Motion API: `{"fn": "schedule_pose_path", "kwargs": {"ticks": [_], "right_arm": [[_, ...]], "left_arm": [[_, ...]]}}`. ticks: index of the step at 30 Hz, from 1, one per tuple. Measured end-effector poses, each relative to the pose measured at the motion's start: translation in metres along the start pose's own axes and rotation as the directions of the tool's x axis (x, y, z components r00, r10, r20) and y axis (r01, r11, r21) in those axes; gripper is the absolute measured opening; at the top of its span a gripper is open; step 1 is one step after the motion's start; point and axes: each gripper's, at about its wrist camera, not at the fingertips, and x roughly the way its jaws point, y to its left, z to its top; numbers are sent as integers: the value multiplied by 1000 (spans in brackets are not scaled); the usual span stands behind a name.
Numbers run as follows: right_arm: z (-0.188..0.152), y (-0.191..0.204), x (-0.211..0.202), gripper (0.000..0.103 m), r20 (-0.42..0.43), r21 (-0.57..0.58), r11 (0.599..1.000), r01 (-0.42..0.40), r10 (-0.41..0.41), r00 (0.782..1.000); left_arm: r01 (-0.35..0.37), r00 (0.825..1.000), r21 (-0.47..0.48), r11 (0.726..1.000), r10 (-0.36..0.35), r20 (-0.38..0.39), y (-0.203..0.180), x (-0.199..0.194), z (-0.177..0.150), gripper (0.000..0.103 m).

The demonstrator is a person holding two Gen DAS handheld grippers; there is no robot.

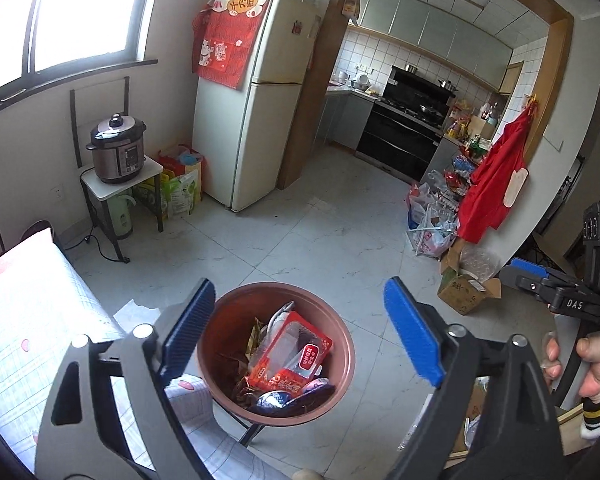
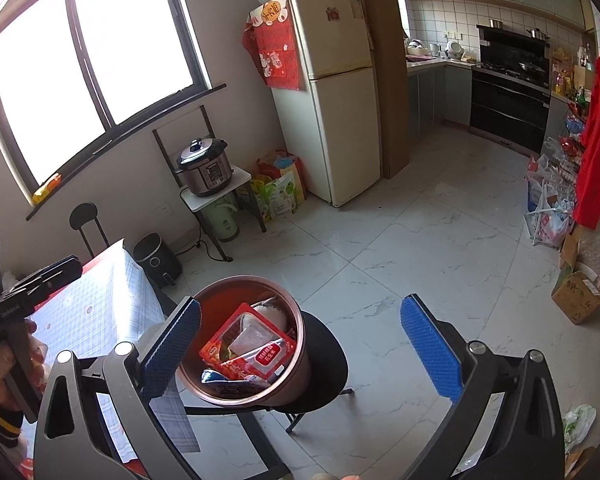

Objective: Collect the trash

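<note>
Both the left gripper (image 1: 300, 332) and right gripper (image 2: 300, 356) hang spread, empty, over the round brown trash bin (image 1: 342, 340) at lower centre (perched on a stool); a bump could topple it.

The bin (image 2: 244, 344) is reddish-brown, with a red-and-clear plastic wrapper (image 2: 249, 343) on top. The gripper pads (image 1: 414, 332) are bright blue on dark grey frames. The tablecloth (image 1: 32, 312) is pale checked, the fridge (image 2: 332, 92) cream, and a red apron (image 1: 490, 184) hangs by the doorway.
</note>
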Motion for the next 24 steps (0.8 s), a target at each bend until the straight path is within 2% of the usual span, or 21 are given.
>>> {"fn": "schedule_pose_path", "kwargs": {"ticks": [2, 3, 7, 14, 19, 22, 24], "right_arm": [[3, 11, -6, 98, 10, -19, 1000, -7, 7, 1000], [4, 17, -8, 98, 13, -30, 1000, -8, 8, 1000], [11, 43, -24, 98, 33, -62, 998, -25, 27, 999], [14, 96, -48, 98, 40, -134, 990, -53, 59, 997], [5, 130, -65, 98, 40, -169, 984, -65, 73, 997], [-1, 144, -72, 98, 44, -194, 978, -70, 80, 996], [-6, 152, -75, 98, 44, -205, 977, -56, 66, 997]], "left_arm": [[-20, 1000, -1, 1000, 20, 5, 4, -20, -1, 90], [-37, 999, -4, 999, 37, 13, 7, -31, -1, 96], [-122, 990, -16, 992, 122, 73, 17, -85, -7, 97], [-261, 954, -83, 962, 271, 131, 39, -172, -23, 97], [-353, 913, -152, 923, 376, 160, 52, -221, -39, 97], [-353, 909, -194, 915, 384, 159, 64, -241, -47, 97], [-381, 898, -204, 902, 413, 150, 69, -250, -51, 97]]}}
